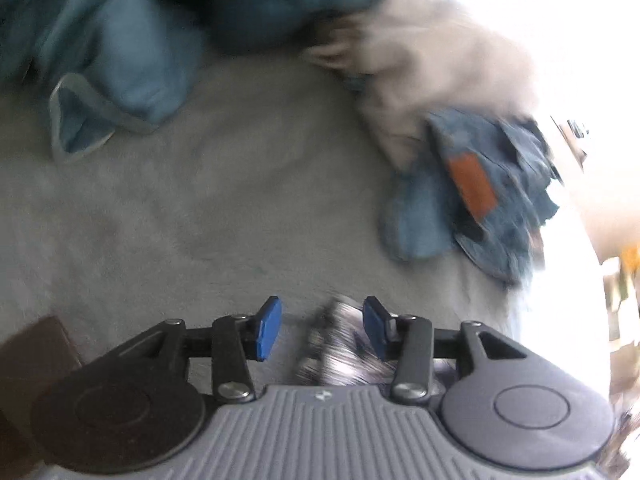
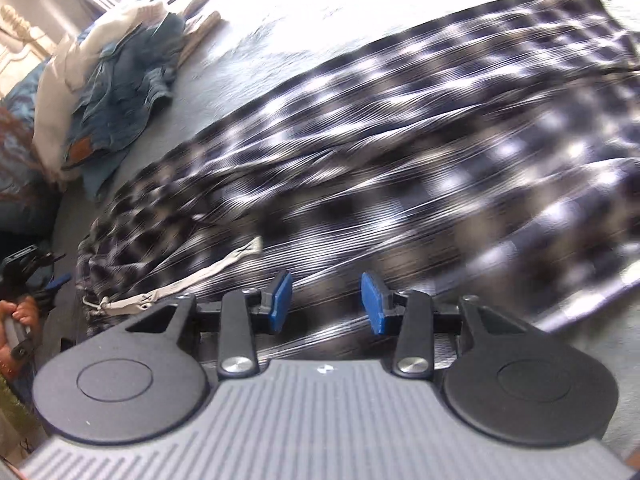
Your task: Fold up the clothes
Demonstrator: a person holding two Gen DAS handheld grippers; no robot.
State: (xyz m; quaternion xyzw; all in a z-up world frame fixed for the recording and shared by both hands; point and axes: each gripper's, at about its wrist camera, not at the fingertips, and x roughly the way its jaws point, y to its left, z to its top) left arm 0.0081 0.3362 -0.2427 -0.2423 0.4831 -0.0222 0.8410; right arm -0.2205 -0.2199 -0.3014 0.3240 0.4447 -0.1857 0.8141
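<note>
Your left tool (image 1: 322, 328) has its blue pads (image 1: 269, 328) spread apart over the grey bed (image 1: 200, 220), and a blurred corner of the plaid garment (image 1: 344, 344) lies in the gap between them; the pads do not press on it, so it is released. Left of the plaid garment, at the far side of the bed, lies a light blue garment (image 1: 120, 68) with a pale-edged cuff. Right of that, beyond the plaid garment, a cream cloth (image 1: 432, 64) sits on the bed, with jeans (image 1: 480, 192) bearing an orange-brown patch lying against it.

Your right tool (image 2: 326, 302) also stands released, pads apart above the plaid garment (image 2: 400, 140), which stretches across the bed (image 2: 312, 20) with its pale drawstring (image 2: 192, 280) just left of the pads. Left of the plaid garment, the jeans (image 2: 124, 92) rest on the cream cloth (image 2: 60, 80). Your left hand (image 2: 18, 316) shows at the frame's left edge.
</note>
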